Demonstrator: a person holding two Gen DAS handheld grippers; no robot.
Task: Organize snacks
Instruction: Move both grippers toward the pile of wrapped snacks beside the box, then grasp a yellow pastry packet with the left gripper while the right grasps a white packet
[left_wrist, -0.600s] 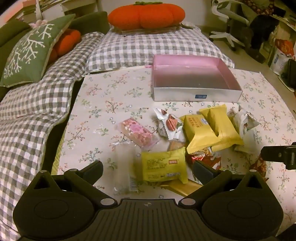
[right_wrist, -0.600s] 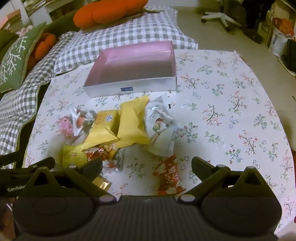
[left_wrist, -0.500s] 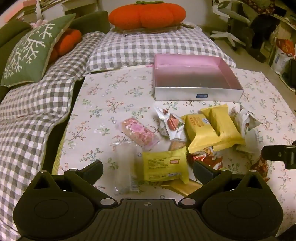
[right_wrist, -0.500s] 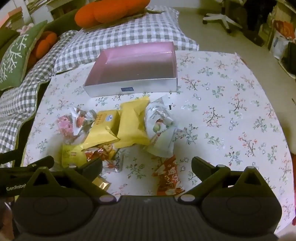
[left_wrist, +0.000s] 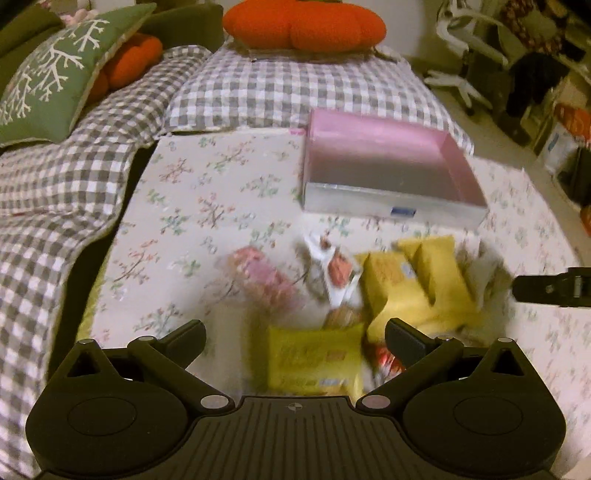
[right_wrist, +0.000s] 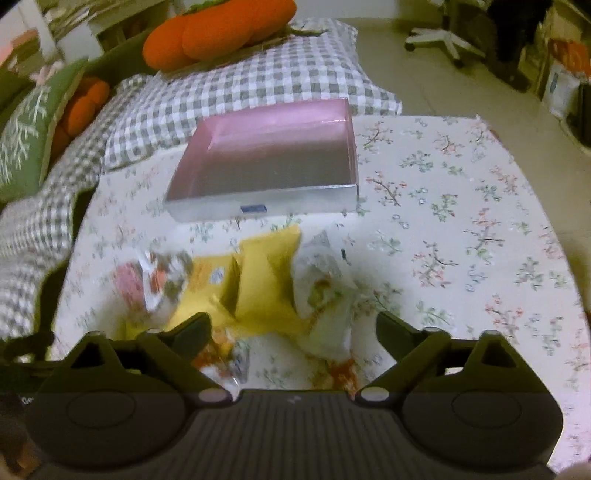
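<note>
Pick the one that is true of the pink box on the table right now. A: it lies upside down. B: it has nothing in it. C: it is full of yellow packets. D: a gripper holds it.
B: both wrist views show the pink box open side up with a bare bottom, while the snack packets lie in a pile on the floral tablecloth in front of it, and neither gripper touches it.

Open right tongs (right_wrist: 293, 325), snack pile (right_wrist: 266, 284), pink box (right_wrist: 266, 206)
</note>
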